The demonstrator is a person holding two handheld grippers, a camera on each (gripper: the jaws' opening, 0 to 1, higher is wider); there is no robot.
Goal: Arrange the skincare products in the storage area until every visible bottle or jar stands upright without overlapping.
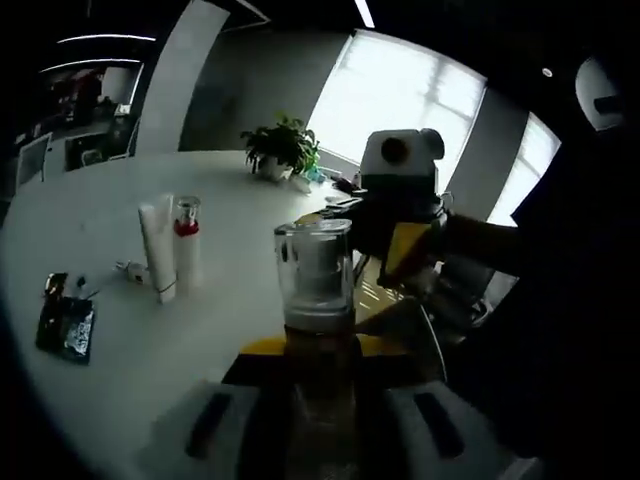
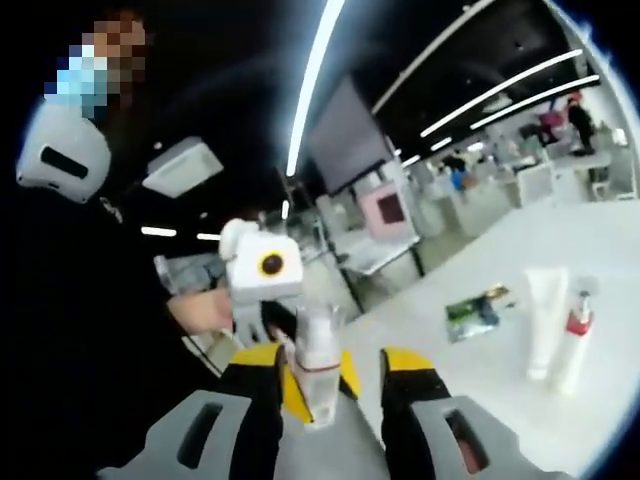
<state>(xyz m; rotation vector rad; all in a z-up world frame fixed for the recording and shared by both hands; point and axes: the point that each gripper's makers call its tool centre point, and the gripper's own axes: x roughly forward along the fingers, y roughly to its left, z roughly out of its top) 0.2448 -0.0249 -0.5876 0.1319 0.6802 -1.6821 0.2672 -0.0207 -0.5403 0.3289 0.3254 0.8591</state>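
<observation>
Above the near edge of the white counter [image 1: 120,230], we find the clear-capped bottle [image 1: 315,275] clamped in the left hand-held gripper [image 1: 318,425], right hand-held gripper [image 2: 330,395] apart; judged rigid, light, slippery, best held mid-body.

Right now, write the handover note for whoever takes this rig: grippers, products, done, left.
Left gripper: shut on the clear-capped bottle, held upright above the white table.
Right gripper: close to the same bottle, which sits between its jaws; contact cannot be told.
Standing on the table: white tube and red-collared pump bottle, side by side, not overlapping.
Done: those two are upright.
Left: set the held bottle down upright beside them, apart from both. A dark sachet lies flat nearby.
</observation>
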